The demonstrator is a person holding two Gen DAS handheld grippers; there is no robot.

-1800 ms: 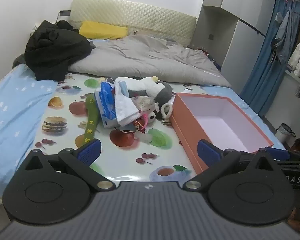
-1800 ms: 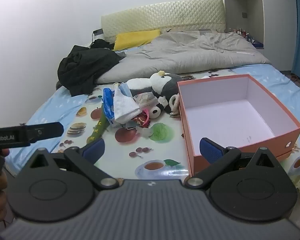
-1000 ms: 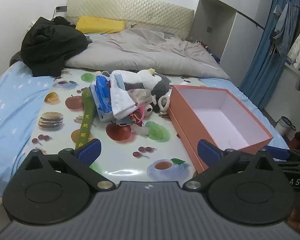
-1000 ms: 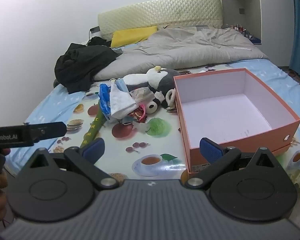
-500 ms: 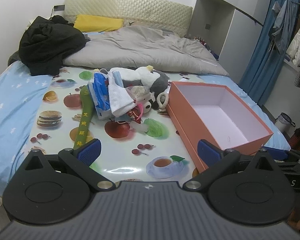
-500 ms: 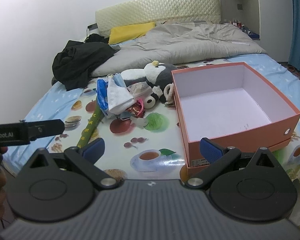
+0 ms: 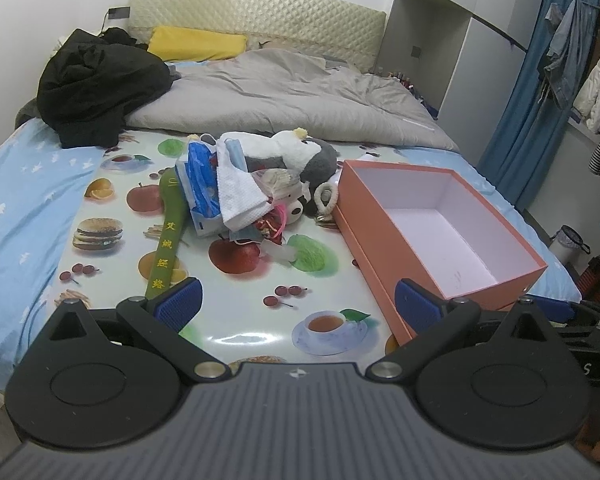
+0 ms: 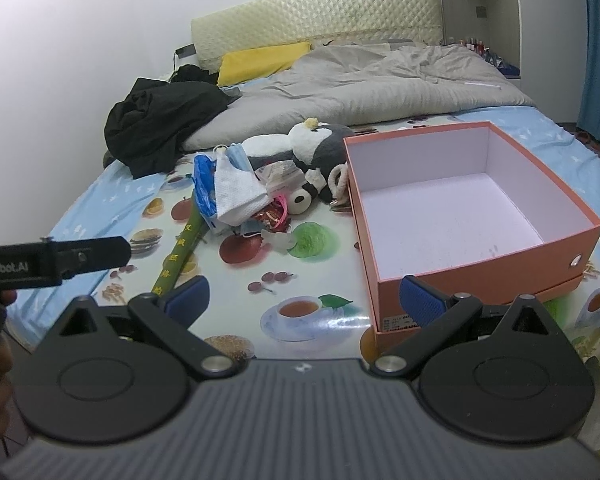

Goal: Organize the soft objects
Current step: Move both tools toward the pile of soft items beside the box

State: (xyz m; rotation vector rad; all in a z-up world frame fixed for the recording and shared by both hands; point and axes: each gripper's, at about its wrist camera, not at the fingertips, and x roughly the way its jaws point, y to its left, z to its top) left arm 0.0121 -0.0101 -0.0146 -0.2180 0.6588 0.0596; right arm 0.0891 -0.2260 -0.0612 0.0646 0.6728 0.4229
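A pile of soft things lies on a fruit-print cloth [image 7: 256, 280] on the bed: a penguin plush [image 7: 300, 152] [image 8: 316, 140], a white cloth [image 7: 240, 196] [image 8: 236, 192], a blue bag [image 7: 198, 176], face masks and a green strap [image 7: 168, 240] [image 8: 180, 248]. An open, empty orange box [image 7: 436, 220] [image 8: 460, 204] stands to the right of the pile. My left gripper [image 7: 296, 304] is open and empty, well short of the pile. My right gripper [image 8: 304, 296] is open and empty near the box's front corner.
A grey duvet [image 7: 284, 96] and a black jacket [image 7: 96, 84] lie behind the pile, with a yellow pillow [image 7: 196, 44] at the headboard. A blue curtain and hanging clothes [image 7: 560, 80] stand to the right of the bed. The left gripper's body [image 8: 52, 266] shows in the right wrist view.
Both grippers have drawn back and risen a little, so the pile and box look farther away. Both stay open. Nothing on the bed has moved.
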